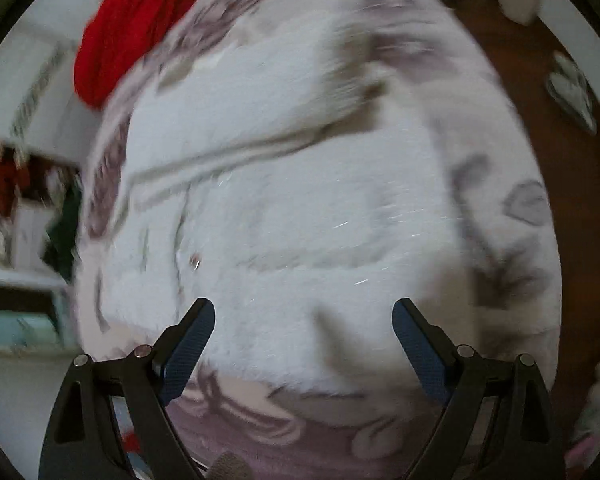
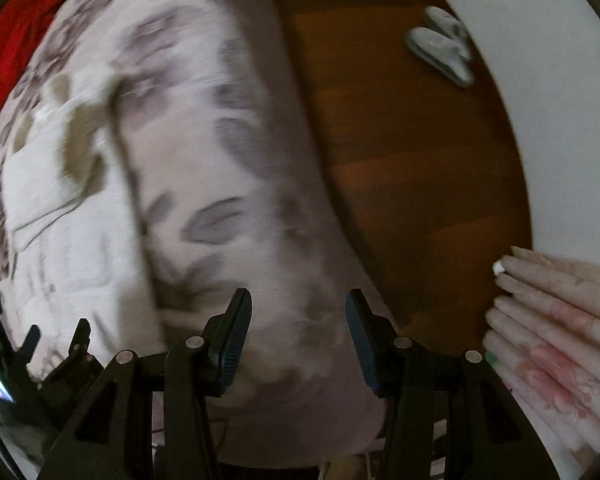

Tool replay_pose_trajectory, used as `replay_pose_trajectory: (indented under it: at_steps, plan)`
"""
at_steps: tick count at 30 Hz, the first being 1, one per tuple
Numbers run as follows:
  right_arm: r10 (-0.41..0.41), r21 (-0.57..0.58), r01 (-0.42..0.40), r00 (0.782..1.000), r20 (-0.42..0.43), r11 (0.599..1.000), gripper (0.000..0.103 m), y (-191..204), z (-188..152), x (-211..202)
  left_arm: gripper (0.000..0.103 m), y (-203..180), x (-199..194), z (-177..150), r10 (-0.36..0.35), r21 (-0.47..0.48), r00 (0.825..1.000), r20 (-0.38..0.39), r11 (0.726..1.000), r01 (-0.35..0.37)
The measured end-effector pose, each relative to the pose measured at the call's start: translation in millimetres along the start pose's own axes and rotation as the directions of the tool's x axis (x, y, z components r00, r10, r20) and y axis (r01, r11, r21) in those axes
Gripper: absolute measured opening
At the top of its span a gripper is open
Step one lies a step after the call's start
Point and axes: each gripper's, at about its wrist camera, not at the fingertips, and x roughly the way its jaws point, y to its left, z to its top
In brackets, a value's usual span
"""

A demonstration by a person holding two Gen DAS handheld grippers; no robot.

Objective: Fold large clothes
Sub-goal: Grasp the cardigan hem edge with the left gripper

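Black gripper fingers with blue ribbed pads frame the bottom of both views. On the left gripper [image 1: 303,356], the 2 fingers are spread wide apart with nothing between them. On the right gripper [image 2: 298,340], the fingers are also parted and empty, though the gap is narrower.

Beyond the left gripper, a white fleecy garment [image 1: 284,208] with beige bands is seen spread over a bed covered by a pale pink bedspread [image 2: 220,184] printed with grey flowers. Both views are blurred. In the right view the garment lies toward the left of the bed, and the right gripper hovers over bare bedspread near the bed's edge.

A red cloth [image 1: 136,28] is bunched at the far end of the bed. To the right, brown wooden floor [image 2: 412,168] is shown, with a pair of pale slippers [image 2: 440,48] on it. Folded floral fabric [image 2: 556,328] is visible at the lower right.

The garment is judged soft, thick and limp, fairly light, and unlikely to slip from ribbed pads. It will sag and bunch if lifted at 1 point, so hold is best taken at 2 corners or along a hem, 1 per gripper.
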Motion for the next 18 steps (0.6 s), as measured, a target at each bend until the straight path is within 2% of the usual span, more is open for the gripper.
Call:
replay_pose_trajectory:
  at_steps: [2,5,8,10,13,14,15,17,18]
  plan:
    - [-0.004,0.026,0.004,1.000,-0.003,1.000,0.051,-18,4,0,0.091,-31,-5,-1,0.051,0.080,0.998,0.025,0.995,-0.053]
    - [-0.001,0.049,0.001,1.000,-0.002,0.999,0.051,-36,15,1,0.091,-75,-2,-10,0.170,0.169,0.980,0.100,0.968,-0.185]
    - [0.006,0.062,-0.006,1.000,-0.002,0.998,0.051,-44,28,0,0.091,-98,24,-15,0.226,0.229,0.972,0.066,0.945,-0.235]
    - [0.018,0.064,-0.018,1.000,0.001,0.998,0.051,-43,39,2,0.091,-97,43,-14,0.275,0.229,0.961,0.032,0.934,-0.275]
    - [0.036,0.034,-0.036,0.999,0.010,0.999,0.051,-31,51,3,0.091,-73,50,-5,0.271,0.141,0.962,0.036,0.952,-0.273]
    - [0.043,0.027,-0.044,0.999,0.009,0.999,0.051,-27,53,4,0.088,-62,49,-2,0.268,0.109,0.962,0.050,0.956,-0.272]
    - [0.066,0.013,-0.067,0.998,0.003,0.998,0.051,-21,58,8,0.061,-49,46,0,0.252,0.069,0.965,0.069,0.964,-0.257]
    - [0.109,-0.006,-0.109,0.994,-0.014,0.994,0.051,-11,67,16,0.017,-24,44,1,0.200,0.003,0.976,0.083,0.980,-0.201]
    - [0.142,-0.016,-0.142,0.990,-0.022,0.990,0.051,-3,73,20,0.017,-6,41,2,0.185,-0.037,0.978,0.098,0.983,-0.182]
